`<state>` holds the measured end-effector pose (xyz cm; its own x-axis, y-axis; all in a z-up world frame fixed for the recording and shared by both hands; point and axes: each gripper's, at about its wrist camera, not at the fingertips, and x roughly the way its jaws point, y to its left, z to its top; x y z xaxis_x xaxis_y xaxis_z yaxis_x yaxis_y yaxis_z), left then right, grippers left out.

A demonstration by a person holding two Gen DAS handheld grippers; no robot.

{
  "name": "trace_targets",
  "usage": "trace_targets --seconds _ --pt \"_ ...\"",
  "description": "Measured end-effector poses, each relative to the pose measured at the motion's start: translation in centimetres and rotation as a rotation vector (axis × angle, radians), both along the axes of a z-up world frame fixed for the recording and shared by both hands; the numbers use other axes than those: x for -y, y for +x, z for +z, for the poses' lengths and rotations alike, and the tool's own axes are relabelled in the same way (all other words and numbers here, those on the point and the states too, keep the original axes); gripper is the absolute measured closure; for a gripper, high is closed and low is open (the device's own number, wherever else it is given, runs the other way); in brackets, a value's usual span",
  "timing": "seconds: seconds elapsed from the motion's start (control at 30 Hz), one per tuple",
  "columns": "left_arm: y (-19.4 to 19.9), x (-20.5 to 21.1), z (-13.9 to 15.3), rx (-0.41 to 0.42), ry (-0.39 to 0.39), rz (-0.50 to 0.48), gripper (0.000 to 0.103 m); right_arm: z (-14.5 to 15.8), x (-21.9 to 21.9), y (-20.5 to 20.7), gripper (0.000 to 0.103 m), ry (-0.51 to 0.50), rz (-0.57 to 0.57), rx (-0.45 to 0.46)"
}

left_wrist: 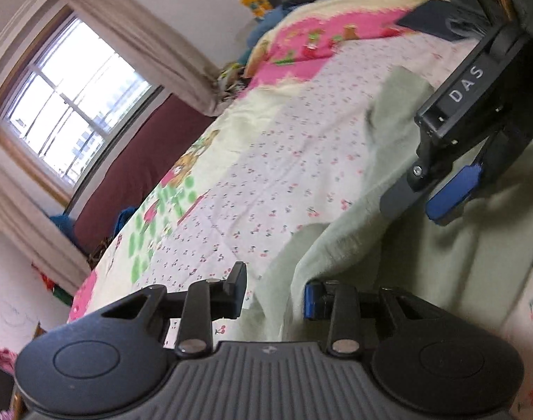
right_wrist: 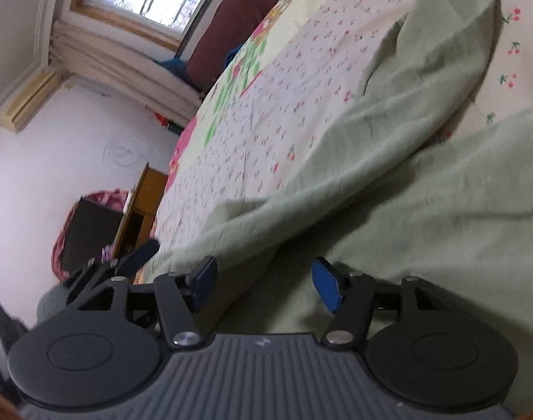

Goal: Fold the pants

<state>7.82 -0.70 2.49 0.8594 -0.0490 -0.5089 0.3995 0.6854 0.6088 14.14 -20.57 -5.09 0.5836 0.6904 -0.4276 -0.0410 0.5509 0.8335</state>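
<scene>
Pale green pants [left_wrist: 371, 210] lie rumpled on a cherry-print bed sheet [left_wrist: 249, 175]. In the left wrist view my left gripper [left_wrist: 276, 295] stands open at the pants' near edge. A raised fold of the fabric runs into the gap, and neither pad presses on it. My right gripper [left_wrist: 425, 203] hangs open over the pants to the right, blue pad showing. In the right wrist view the right gripper [right_wrist: 266, 285] is open just above the pants [right_wrist: 371, 140], holding nothing. One finger of the left gripper [right_wrist: 140, 255] shows at the left, beside the bed's edge.
The sheet [right_wrist: 266, 105] stretches far beyond the pants. A pink and yellow blanket [left_wrist: 318, 35] is bunched at the far end. A maroon cushion [left_wrist: 133, 164], a window [left_wrist: 74, 105] and curtains line the far side. A wooden cabinet [right_wrist: 140, 203] stands by the bed.
</scene>
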Motion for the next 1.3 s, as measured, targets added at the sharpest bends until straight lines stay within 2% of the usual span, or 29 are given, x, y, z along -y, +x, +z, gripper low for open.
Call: trace_targets --seconds 0.1,0.27,0.3,0.4,0.47,0.57,0.7,0.8,0.9,1.0,1.1,1.2,1.3 --pt "1.8 -0.7 0.3 -0.019 -0.075 0.058 0.054 0.6 0.8 1.7 0.040 -0.009 -0.057 0.039" --pt "3.7 -1.3 -0.9 -0.055 -0.102 0.108 0.054 1.4 1.1 6.5 0.039 -0.089 -0.100 0.063" --pt "3.9 -1.5 -1.3 -0.065 -0.103 0.116 0.054 1.9 0.6 7.4 0.039 -0.125 -0.096 0.079" --pt "4.5 -1.7 -2.0 -0.092 -0.111 0.135 0.054 4.0 -2.3 9.9 0.039 -0.316 -0.020 0.173" --pt "4.7 -1.8 -2.4 -0.110 -0.116 0.144 0.054 4.8 -3.9 10.9 0.039 -0.431 0.005 0.197" --pt "4.9 -2.0 -2.8 -0.124 -0.126 0.149 0.054 5.4 -2.2 9.8 0.039 -0.369 -0.031 0.200" --pt "5.1 -1.7 -2.8 -0.115 -0.148 0.128 0.054 4.6 2.8 4.9 0.038 -0.334 -0.124 0.156" --pt "5.5 -0.2 -3.3 -0.089 -0.102 0.083 0.054 3.1 5.2 1.5 0.037 -0.344 -0.155 0.071" --pt "5.9 2.0 -3.8 -0.046 -0.044 0.028 0.054 1.7 6.1 -0.3 0.037 -0.366 -0.158 0.026" --pt "6.2 3.7 -3.2 -0.009 -0.059 -0.003 0.054 1.0 6.4 -0.4 0.037 -0.345 -0.172 0.018" --pt "8.3 2.8 -1.8 -0.007 -0.158 0.093 0.054 0.9 6.7 0.5 0.037 -0.308 -0.177 0.042" --pt "12.1 -0.2 -1.6 -0.095 -0.290 0.283 0.055 0.5 6.8 3.1 0.037 -0.263 -0.185 0.032" --pt "13.1 -1.4 -2.3 -0.129 -0.295 0.340 0.056 0.0 6.7 6.0 0.037 -0.240 -0.203 0.004"
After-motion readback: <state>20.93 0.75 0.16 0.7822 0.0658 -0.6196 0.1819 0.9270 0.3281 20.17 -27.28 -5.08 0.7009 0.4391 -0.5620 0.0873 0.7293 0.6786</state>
